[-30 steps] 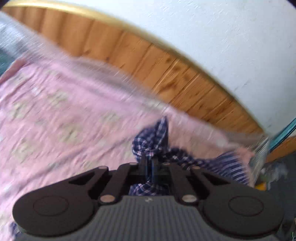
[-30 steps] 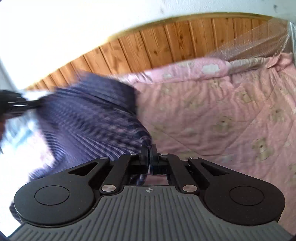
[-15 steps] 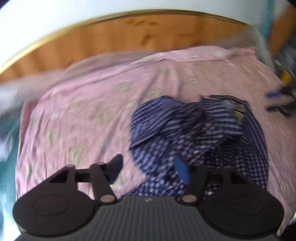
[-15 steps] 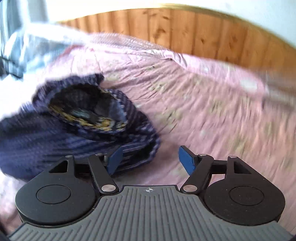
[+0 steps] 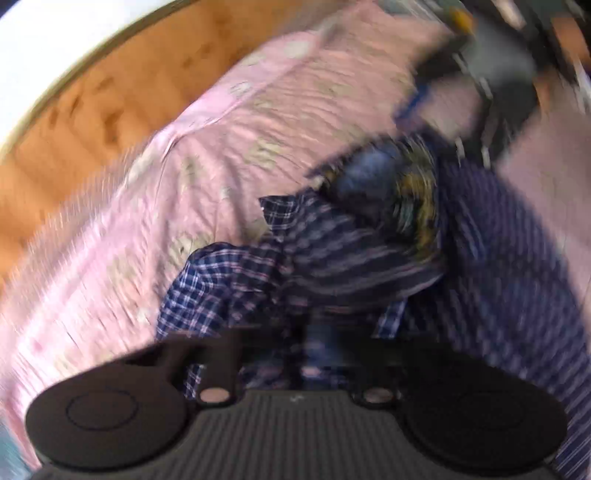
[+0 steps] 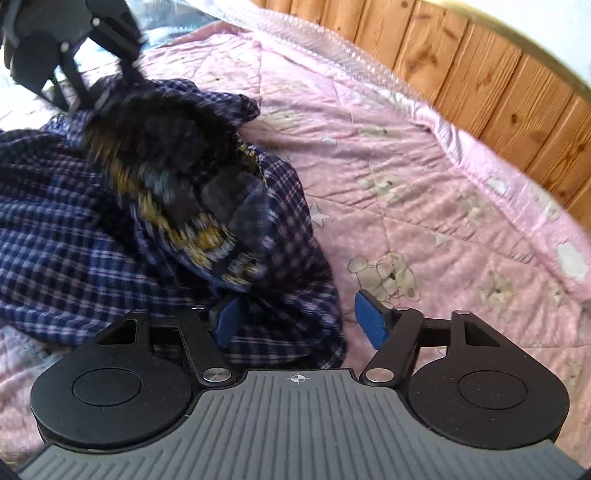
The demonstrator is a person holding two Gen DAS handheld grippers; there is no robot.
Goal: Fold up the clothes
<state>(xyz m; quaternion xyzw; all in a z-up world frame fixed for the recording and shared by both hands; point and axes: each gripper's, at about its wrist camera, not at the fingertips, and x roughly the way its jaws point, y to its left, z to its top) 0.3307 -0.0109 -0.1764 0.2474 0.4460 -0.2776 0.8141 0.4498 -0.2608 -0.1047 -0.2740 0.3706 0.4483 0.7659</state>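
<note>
A navy plaid shirt [image 6: 66,221] lies crumpled on the pink quilt [image 6: 424,192], its collar with a yellow patterned lining [image 6: 199,236] turned up. My right gripper [image 6: 299,321] is open and empty, its blue pads [image 6: 369,323] just above the shirt's right edge. The left wrist view is blurred by motion; the shirt [image 5: 332,258] fills its middle and my left gripper [image 5: 306,354] is low over the cloth, its fingers smeared. The left gripper also shows in the right wrist view [image 6: 85,74] at the shirt's far side. The right gripper shows faintly in the left wrist view [image 5: 461,85].
A wooden headboard [image 6: 498,81] runs behind the bed under a white wall. Bubble wrap [image 6: 332,40] lies along the quilt's far edge. Clutter [image 5: 517,29] sits beyond the bed in the left wrist view.
Both grippers let go of the shirt, which dropped in a heap on the quilt. The right one stays open over its edge. The left one has swung down close onto the cloth.
</note>
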